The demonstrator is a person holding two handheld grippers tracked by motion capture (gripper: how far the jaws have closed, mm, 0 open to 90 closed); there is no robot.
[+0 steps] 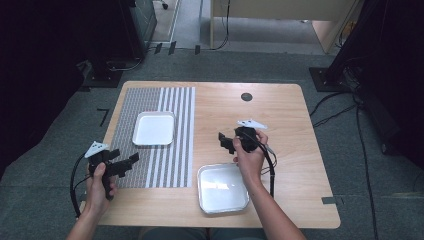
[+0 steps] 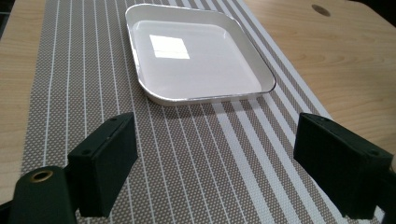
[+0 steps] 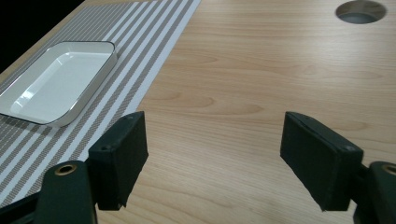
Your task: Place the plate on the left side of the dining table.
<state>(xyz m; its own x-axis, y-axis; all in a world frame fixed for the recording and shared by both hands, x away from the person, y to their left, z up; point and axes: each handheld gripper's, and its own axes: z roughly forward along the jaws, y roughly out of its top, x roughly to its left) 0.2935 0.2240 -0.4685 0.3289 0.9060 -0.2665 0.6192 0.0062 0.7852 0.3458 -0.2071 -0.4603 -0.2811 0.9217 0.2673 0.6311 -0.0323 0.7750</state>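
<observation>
A light wooden table with rounded corners point(image 1: 280, 105) carried a grey-and-white striped woven placemat point(image 1: 150, 165) on its left half. On the mat, toward ten o'clock from the table's middle, sat a white square tray with a thin dark rim point(image 1: 153, 128), holding nothing. A second white square tray with a shiny metallic edge point(image 1: 222, 188) lay directly on the wood at six o'clock, near the front edge and just right of the mat; it too looked bare, though glare on its floor made that hard to confirm.

The left gripper point(image 1: 131, 161), held in the person's left hand point(image 1: 100, 182), hovered at about eight o'clock over the mat's near left corner. In the left gripper view its black jaws stood wide apart with nothing between them, pointing at the rimmed tray at twelve o'clock.

The right gripper point(image 1: 225, 141), held in the right hand point(image 1: 250, 156), hung near the table's centre, just beyond the shiny-edged tray. Its jaws were likewise spread wide and empty above bare wood. A round grey cable hole point(image 1: 246, 96) sat at twelve o'clock on the table.
</observation>
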